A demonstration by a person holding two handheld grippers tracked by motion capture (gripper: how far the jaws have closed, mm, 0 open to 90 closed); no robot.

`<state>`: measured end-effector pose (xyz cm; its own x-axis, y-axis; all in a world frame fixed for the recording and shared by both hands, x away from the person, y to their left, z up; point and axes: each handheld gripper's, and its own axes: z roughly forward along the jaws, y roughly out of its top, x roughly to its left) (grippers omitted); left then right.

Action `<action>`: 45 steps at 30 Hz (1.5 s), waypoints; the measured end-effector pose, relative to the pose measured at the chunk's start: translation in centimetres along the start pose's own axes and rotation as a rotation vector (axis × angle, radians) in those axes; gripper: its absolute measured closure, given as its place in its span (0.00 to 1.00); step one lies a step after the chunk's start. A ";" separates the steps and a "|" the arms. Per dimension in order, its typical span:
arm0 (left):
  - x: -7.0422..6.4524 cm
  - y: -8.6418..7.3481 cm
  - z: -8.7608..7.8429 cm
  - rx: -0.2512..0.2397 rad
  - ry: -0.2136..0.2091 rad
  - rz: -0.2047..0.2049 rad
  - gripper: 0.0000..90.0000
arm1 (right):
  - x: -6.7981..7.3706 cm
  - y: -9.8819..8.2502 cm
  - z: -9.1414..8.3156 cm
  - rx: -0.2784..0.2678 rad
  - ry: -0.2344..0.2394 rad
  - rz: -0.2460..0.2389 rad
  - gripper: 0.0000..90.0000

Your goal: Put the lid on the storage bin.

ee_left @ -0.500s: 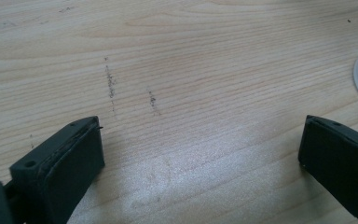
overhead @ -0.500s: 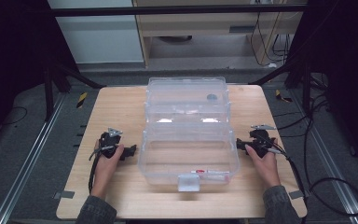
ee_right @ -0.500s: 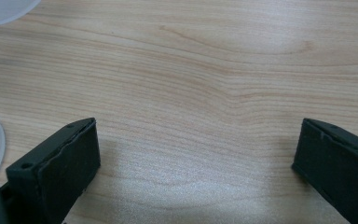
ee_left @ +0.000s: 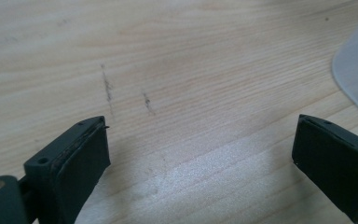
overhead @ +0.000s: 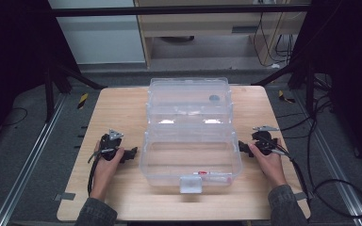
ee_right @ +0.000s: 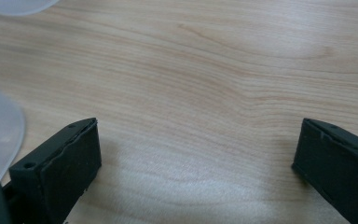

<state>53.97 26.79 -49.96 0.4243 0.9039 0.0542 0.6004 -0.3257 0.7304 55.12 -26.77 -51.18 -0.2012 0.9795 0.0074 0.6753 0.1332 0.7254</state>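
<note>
Nearest to me, along the front edge of the wooden table (overhead: 122, 108), my two hands are resting on either side of the clear plastic box (overhead: 191, 160), each holding a gripper. I am keeping my left gripper (overhead: 133, 153) just beside the box's left wall, jaws spread wide with nothing between them; in the left gripper view I am looking past the two black pads (ee_left: 81, 161) at bare wood grain, with a pale corner of the box at the right edge. My right gripper (overhead: 241, 147) is sitting at the box's right wall, close enough that I cannot tell whether it is touching, and its jaws are standing wide apart and empty too.

Between my hands the box is lying open: the near tray is facing me with a latch tab (overhead: 191, 184) at its front and a small red-and-white item (overhead: 212, 173) lying inside near that front wall. Farther off, the hinged lid (overhead: 188, 101) is lying back, carrying a small dark round thing (overhead: 214, 98).

I judge I am getting ready to take hold of the box from both sides. To do that well, I should be bringing both grippers in level and together, gripping the rim rather than the thin flexing wall, and closing gently so the clear plastic is not skidding on the wood.
</note>
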 end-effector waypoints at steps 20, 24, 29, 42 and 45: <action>-2.6 5.8 -13.3 -0.143 -0.084 0.264 0.04 | 6.1 6.6 -18.8 -0.117 -0.024 -0.545 0.23; -3.8 7.1 -13.7 -0.129 -0.125 0.327 0.04 | 7.1 10.2 -18.7 -0.085 0.043 -0.637 0.24; -6.1 9.4 -13.5 -0.089 -0.184 0.433 0.04 | 7.7 14.3 -17.8 -0.018 0.143 -0.697 0.21; -10.2 9.5 -13.0 0.000 -0.286 0.582 0.05 | 11.4 20.0 -16.9 0.038 0.213 -0.887 0.48; -11.0 9.3 -12.5 0.027 -0.323 0.609 0.04 | 12.5 21.1 -15.7 0.089 0.233 -0.931 0.53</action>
<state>46.39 17.26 -35.21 0.8692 0.4317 0.2410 0.2062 -0.7596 0.6169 55.69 -14.08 -25.01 -0.8126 0.4223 -0.4017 0.2233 0.8622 0.4547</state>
